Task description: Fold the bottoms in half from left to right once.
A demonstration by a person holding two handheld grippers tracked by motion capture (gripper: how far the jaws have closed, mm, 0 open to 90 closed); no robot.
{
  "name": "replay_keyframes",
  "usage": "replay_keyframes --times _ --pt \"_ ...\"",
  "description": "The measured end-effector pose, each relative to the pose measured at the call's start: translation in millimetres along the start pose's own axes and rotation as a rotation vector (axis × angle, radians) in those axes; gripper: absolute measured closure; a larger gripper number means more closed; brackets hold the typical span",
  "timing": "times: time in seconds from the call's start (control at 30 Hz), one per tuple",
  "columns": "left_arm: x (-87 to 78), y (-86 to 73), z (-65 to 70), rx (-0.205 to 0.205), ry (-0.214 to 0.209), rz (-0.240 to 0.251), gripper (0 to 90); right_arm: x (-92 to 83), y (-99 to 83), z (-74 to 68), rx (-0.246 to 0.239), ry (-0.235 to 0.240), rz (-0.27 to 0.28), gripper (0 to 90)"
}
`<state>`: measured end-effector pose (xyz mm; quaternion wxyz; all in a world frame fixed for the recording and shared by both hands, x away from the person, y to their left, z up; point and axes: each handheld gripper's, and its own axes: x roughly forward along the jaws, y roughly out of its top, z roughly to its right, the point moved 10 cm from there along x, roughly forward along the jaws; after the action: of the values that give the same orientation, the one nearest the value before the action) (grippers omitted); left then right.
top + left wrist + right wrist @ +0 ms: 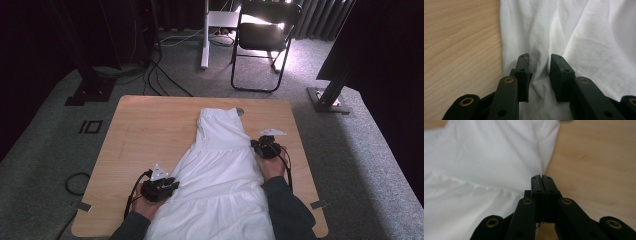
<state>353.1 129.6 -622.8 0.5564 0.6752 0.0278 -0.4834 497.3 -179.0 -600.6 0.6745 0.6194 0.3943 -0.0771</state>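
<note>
We see a white dress spread lengthwise on the wooden surface, its narrow bodice reaching toward the far edge and its wide skirt running off the near edge between our forearms. The cloth is thin, matte and woven, with soft creases; two gathered seams cross it and split the skirt into tiers, and the bodice top looks finely ruched. The surface is a pale rectangular board with rounded corners and a fine straight grain, and a small round hole sits just beside the bodice near the far edge.

Our left tool rests at the skirt's left hem, toward the near left corner. In the left gripper view its black, blocky jaws stand apart with a raised fold of the dress between them, and the pads do not press on it; the bare wood lies just beside.

Our right tool lies at the dress's right side, about midway along the right edge of the surface. In the right gripper view its jaws are pressed together, and the edge of the white cloth meets their tips; whether a thin bit of fabric is pinched we cannot tell. We can read no labels or writing anywhere.
</note>
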Motion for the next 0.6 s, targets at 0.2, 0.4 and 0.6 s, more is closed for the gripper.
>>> replay_keyframes --times 0.2,0.4,0.6 --pt "-14.8 23.4 -7.5 0.021 0.013 0.022 50.8 14.6 -14.8 -7.4 -0.021 0.006 -0.057 87.9" --pt "1.5 103.6 -31.7 0.065 0.094 0.127 44.8 15.5 -15.4 -6.7 0.009 0.022 -0.063 87.3" --pt "59.2 118.2 -37.5 0.051 0.092 0.072 44.7 16.0 -15.4 -5.6 0.033 0.042 -0.054 87.3"
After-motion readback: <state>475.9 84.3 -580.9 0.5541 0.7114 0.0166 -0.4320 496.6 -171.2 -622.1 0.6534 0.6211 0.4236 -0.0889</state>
